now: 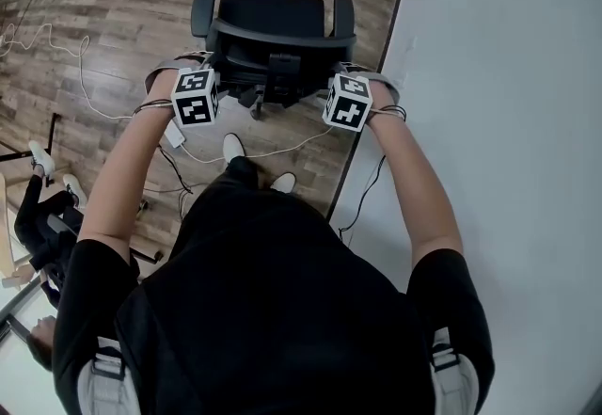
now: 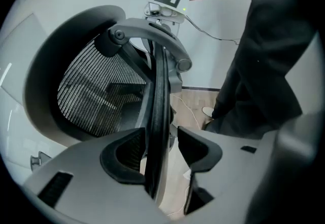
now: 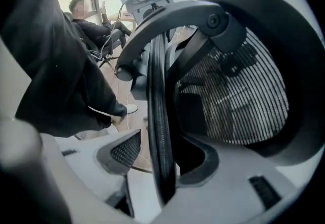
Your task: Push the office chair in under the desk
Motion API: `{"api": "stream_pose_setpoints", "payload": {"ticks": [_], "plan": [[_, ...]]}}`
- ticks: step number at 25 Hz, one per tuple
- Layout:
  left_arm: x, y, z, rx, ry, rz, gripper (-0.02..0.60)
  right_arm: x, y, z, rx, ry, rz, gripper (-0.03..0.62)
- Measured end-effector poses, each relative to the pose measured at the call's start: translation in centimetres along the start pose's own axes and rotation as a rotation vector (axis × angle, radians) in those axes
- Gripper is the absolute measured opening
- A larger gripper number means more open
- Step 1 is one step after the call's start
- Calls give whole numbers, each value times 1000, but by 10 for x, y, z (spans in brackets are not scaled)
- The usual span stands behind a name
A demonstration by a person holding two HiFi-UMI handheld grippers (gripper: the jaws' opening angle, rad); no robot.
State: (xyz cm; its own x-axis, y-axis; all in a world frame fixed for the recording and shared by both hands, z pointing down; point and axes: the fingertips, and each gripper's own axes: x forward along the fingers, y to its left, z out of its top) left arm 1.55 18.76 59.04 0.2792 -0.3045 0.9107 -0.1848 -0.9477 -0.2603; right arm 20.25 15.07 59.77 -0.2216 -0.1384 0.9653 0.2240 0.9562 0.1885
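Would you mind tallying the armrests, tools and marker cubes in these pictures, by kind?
Armrests: 2
Tools, left tool and right tool: 2
Marker cubes: 2
Total: 6

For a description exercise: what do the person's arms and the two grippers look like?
The left gripper and right gripper have light grey bodies and black, curved, textured jaws. Each carries a white cube with black square markers. Thin dark cables loop at the wrists. The person wears a black top with short sleeves; the forearms are bare.
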Motion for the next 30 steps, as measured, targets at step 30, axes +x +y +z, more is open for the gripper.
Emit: {"api": "stream_pose_setpoints", "payload": {"ticks": [30], "plan": [[29, 4, -12, 77, 11, -61, 101, 21, -5, -3, -47, 59, 25, 118]]}}
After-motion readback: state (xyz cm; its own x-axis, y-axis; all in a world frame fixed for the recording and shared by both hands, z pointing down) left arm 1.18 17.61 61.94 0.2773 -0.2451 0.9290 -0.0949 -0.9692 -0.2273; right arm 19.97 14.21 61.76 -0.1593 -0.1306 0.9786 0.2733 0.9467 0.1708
